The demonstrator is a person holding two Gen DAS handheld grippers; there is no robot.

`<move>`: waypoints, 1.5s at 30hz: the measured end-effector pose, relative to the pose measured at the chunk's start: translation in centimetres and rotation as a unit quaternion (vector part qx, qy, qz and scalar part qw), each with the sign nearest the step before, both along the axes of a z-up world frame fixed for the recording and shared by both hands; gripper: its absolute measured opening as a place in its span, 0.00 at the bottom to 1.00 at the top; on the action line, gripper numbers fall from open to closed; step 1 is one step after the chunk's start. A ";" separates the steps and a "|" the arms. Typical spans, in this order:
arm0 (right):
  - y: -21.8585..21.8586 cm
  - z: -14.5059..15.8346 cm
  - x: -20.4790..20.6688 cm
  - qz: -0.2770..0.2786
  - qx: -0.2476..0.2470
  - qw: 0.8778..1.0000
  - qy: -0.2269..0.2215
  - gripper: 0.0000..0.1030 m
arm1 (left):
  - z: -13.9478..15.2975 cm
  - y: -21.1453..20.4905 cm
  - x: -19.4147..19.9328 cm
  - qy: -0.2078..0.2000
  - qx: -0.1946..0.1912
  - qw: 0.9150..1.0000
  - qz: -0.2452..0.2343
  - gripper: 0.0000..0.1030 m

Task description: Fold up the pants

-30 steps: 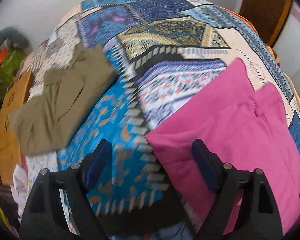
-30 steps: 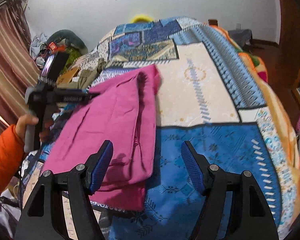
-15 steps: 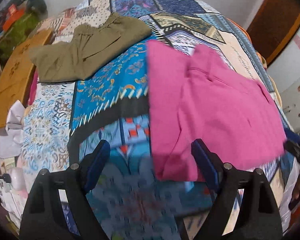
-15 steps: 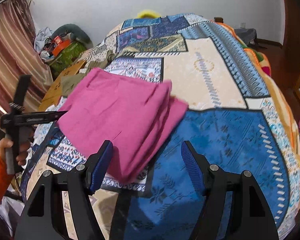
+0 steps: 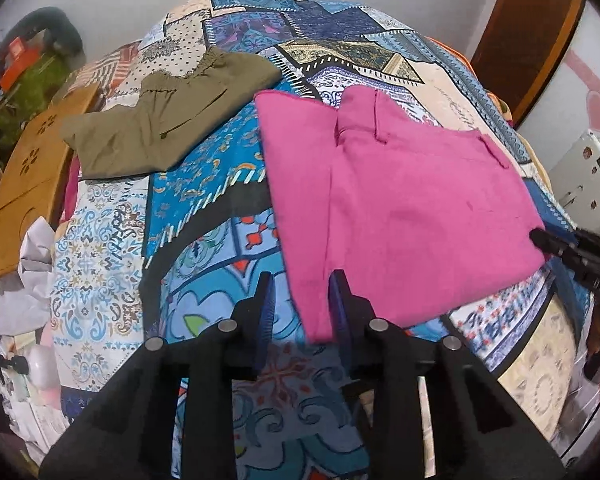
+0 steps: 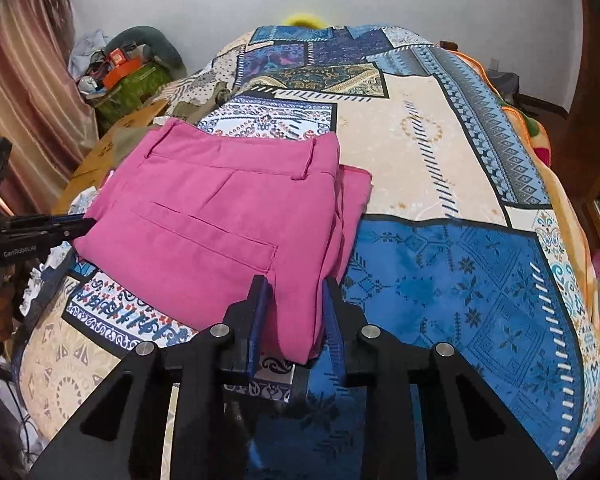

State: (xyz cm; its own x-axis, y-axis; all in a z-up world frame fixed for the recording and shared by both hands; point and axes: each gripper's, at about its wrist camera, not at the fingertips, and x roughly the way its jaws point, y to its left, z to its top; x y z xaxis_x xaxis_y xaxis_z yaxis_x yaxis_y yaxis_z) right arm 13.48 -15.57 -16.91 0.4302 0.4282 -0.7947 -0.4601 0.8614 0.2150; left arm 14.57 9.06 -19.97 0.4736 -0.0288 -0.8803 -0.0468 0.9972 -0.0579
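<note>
The folded pink pants lie flat on the patterned bedspread. My left gripper is at their near left corner with its jaws narrowed around the fabric edge. In the right wrist view the pink pants show their waistband and a back pocket. My right gripper has its jaws narrowed around the pants' near right corner. The other gripper's tip shows at each view's edge, the right gripper and the left gripper.
Folded olive-green pants lie on the bed beyond and left of the pink ones. A wooden board and white cloth sit at the bed's left edge. Clutter stands by the curtain. The bedspread stretches right.
The pink pants were swung round and laid flat across the bed. Both grippers narrowed from wide open onto the pants' near corners.
</note>
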 end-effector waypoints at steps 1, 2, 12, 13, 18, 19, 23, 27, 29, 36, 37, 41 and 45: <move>-0.1 0.0 0.0 -0.001 0.001 1.000 0.001 0.24 | 0.1 0.1 -0.1 0.000 0.004 1.000 -0.003 0.29; -0.1 0.0 0.1 0.000 0.001 1.000 0.003 0.24 | 0.2 0.1 -0.1 0.001 0.007 1.000 -0.008 0.29; -0.7 2.6 2.2 -0.010 0.002 1.000 -0.017 0.37 | 4.9 1.2 3.1 -0.033 0.007 0.999 -0.015 0.29; -0.6 2.7 2.7 -0.011 0.001 1.000 -0.021 0.37 | 5.2 1.0 3.7 -0.036 0.003 0.999 -0.018 0.30; 0.3 2.5 5.5 -0.007 0.011 1.000 -0.017 0.37 | 5.1 -0.3 7.1 -0.036 -0.009 0.998 -0.042 0.30; 0.5 2.4 6.0 -0.006 0.011 1.000 -0.015 0.37 | 4.8 -0.5 7.6 -0.034 -0.012 0.998 -0.046 0.30; 1.4 1.3 7.4 0.002 0.011 1.000 -0.003 0.37 | 3.4 -1.6 9.9 -0.017 -0.044 0.997 -0.054 0.31; 2.4 0.4 8.0 0.015 0.005 1.000 0.000 0.37 | 1.8 -2.5 11.7 -0.003 -0.039 0.997 -0.060 0.35; 2.7 0.2 8.3 0.018 0.003 1.000 -0.001 0.37 | 1.1 -2.7 12.4 0.007 -0.039 0.998 -0.058 0.35; 3.0 -0.1 8.6 0.021 -0.018 0.999 -0.022 0.21 | 0.2 -2.9 13.1 -0.004 -0.020 0.999 -0.046 0.32; 3.1 0.0 8.5 0.024 -0.024 0.999 -0.026 0.18 | 0.1 -2.8 13.1 -0.006 -0.019 0.999 -0.044 0.29; 3.5 -0.1 8.1 0.033 -0.058 0.997 -0.048 0.12 | -0.3 -1.9 13.4 -0.001 -0.011 1.000 -0.023 0.28; 3.2 -0.9 8.9 0.025 -0.053 0.998 -0.022 0.11 | -0.5 -1.6 13.4 0.009 -0.019 1.000 -0.021 0.28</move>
State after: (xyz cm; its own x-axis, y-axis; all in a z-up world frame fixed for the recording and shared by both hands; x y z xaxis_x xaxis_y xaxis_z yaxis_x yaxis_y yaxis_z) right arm 22.40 -12.33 -17.80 0.4461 0.3640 -0.8176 -0.5102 0.8540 0.1018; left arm 27.94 7.42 -20.45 0.4556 -0.0818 -0.8864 -0.0059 0.9955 -0.0949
